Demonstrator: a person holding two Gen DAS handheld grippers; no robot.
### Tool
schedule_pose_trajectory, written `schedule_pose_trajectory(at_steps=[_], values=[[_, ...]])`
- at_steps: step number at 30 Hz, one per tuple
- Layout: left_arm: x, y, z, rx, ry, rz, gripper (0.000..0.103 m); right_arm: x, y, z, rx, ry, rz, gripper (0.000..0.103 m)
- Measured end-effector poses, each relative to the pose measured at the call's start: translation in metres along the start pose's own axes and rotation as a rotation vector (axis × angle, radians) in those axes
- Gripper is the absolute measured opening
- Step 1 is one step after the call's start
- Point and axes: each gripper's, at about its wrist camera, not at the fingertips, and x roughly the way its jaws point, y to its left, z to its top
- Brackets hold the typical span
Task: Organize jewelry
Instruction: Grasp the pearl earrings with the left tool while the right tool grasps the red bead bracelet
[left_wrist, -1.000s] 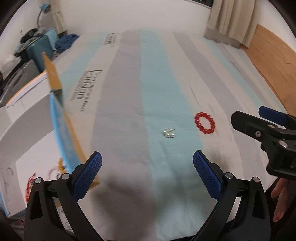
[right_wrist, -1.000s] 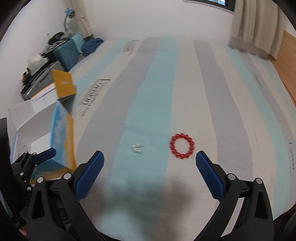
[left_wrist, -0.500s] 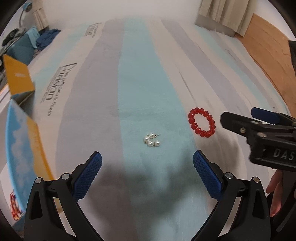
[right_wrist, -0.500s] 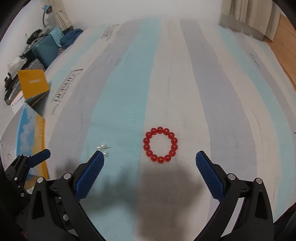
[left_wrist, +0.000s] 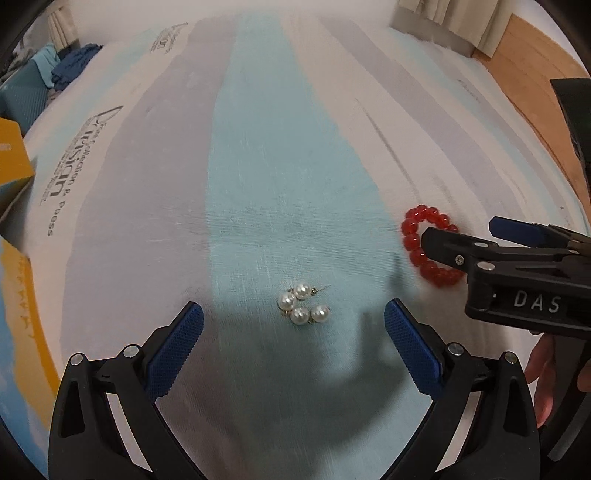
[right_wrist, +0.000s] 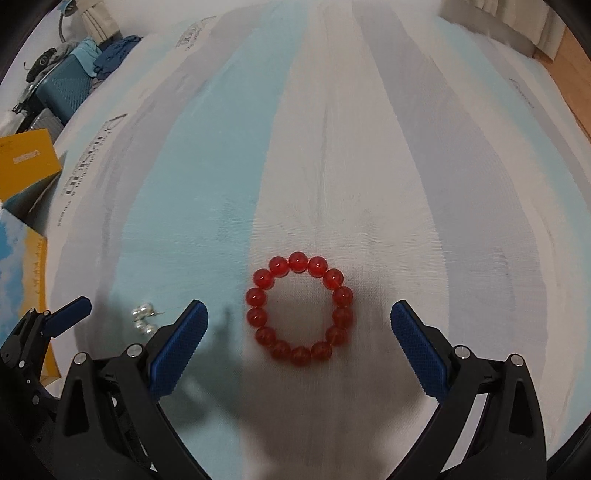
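On the striped bedspread (left_wrist: 280, 155), nearest the cameras, both tools were spread wide and held nothing. Left gripper (left_wrist: 293, 332) hovered over the pearl earrings (left_wrist: 302, 303), which lay on the light-blue stripe, between its blue pads (left_wrist: 173, 354) and clear of both. Right gripper (right_wrist: 299, 334) framed the red bead bracelet (right_wrist: 300, 308), a closed ring lying flat on a pale stripe, untouched by either finger. Earrings and bracelet lay near each other but apart. Left of them stood an open box (right_wrist: 26, 166) with a yellow flap. Farther off were a teal suitcase (right_wrist: 64, 90), curtains (left_wrist: 450, 22) and wood flooring (left_wrist: 532, 62).
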Motion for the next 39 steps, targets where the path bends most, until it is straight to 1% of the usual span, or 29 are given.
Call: schedule_pose_trajectory(at_steps=[2, 3, 4, 7, 12, 13, 15, 16, 19, 20, 21, 22, 23, 24, 25, 27, 28, 30, 35, 38, 39], values=[[0.006, 0.001, 0.0, -0.001, 0.008, -0.002, 0.093, 0.01, -0.001, 0.001, 0.006, 0.013, 0.003, 0.095], [0.01, 0.001, 0.0, -0.002, 0.012, -0.004, 0.091, 0.013, -0.001, 0.001, 0.007, 0.018, 0.006, 0.095], [0.014, 0.002, 0.001, -0.005, 0.02, -0.01, 0.086, 0.017, -0.001, 0.0, 0.006, 0.023, 0.007, 0.095], [0.022, 0.003, 0.0, -0.004, 0.025, -0.012, 0.079, 0.026, -0.002, -0.001, 0.006, 0.036, 0.007, 0.095], [0.025, 0.007, -0.004, -0.014, 0.019, -0.02, 0.074, 0.037, -0.003, -0.003, 0.004, 0.04, 0.011, 0.094], [0.025, 0.009, -0.004, -0.02, 0.018, -0.019, 0.07, 0.037, -0.004, -0.004, 0.002, 0.037, 0.01, 0.093], [0.024, 0.012, -0.004, -0.027, 0.018, -0.024, 0.064, 0.036, -0.004, -0.005, 0.001, 0.029, 0.003, 0.089], [0.022, 0.01, -0.008, -0.027, 0.018, -0.023, 0.06, 0.036, -0.003, -0.006, 0.004, 0.025, 0.001, 0.087], [0.02, 0.008, -0.012, -0.019, 0.024, -0.026, 0.048, 0.033, -0.009, -0.01, 0.014, 0.018, -0.006, 0.08], [0.019, 0.008, -0.013, -0.02, 0.028, -0.031, 0.044, 0.032, -0.009, -0.01, 0.015, 0.015, -0.011, 0.076], [0.018, 0.008, -0.014, -0.022, 0.031, -0.035, 0.042, 0.032, -0.009, -0.011, 0.014, 0.013, -0.011, 0.071], [0.017, 0.006, -0.014, -0.021, 0.033, -0.037, 0.037, 0.031, -0.009, -0.011, 0.015, 0.01, -0.013, 0.068], [0.017, 0.009, -0.011, -0.022, 0.035, -0.039, 0.032, 0.03, -0.009, -0.012, 0.016, 0.008, -0.015, 0.062], [0.016, 0.011, -0.011, -0.024, 0.036, -0.041, 0.029, 0.028, -0.009, -0.013, 0.015, 0.006, -0.019, 0.056], [0.015, 0.011, -0.012, -0.024, 0.038, -0.042, 0.023, 0.028, -0.009, -0.012, 0.014, 0.004, -0.023, 0.054], [0.013, 0.011, -0.012, -0.017, 0.042, -0.047, 0.021, 0.026, -0.011, -0.012, 0.016, 0.002, -0.024, 0.043], [0.012, 0.01, -0.013, -0.015, 0.043, -0.049, 0.021, 0.024, -0.012, -0.013, 0.016, 0.0, -0.026, 0.039], [0.009, 0.008, -0.015, -0.013, 0.043, -0.051, 0.021, 0.021, -0.014, -0.014, 0.017, -0.004, -0.024, 0.026], [0.003, 0.005, -0.019, -0.004, 0.041, -0.048, 0.021, 0.012, -0.017, -0.014, 0.032, -0.01, 0.0, 0.025], [0.005, 0.008, -0.013, -0.002, 0.036, -0.043, 0.021, 0.007, -0.017, -0.015, 0.033, -0.015, 0.003, 0.025], [0.003, 0.008, -0.012, -0.002, 0.034, -0.041, 0.021, 0.005, -0.018, -0.015, 0.033, -0.019, 0.004, 0.021]])
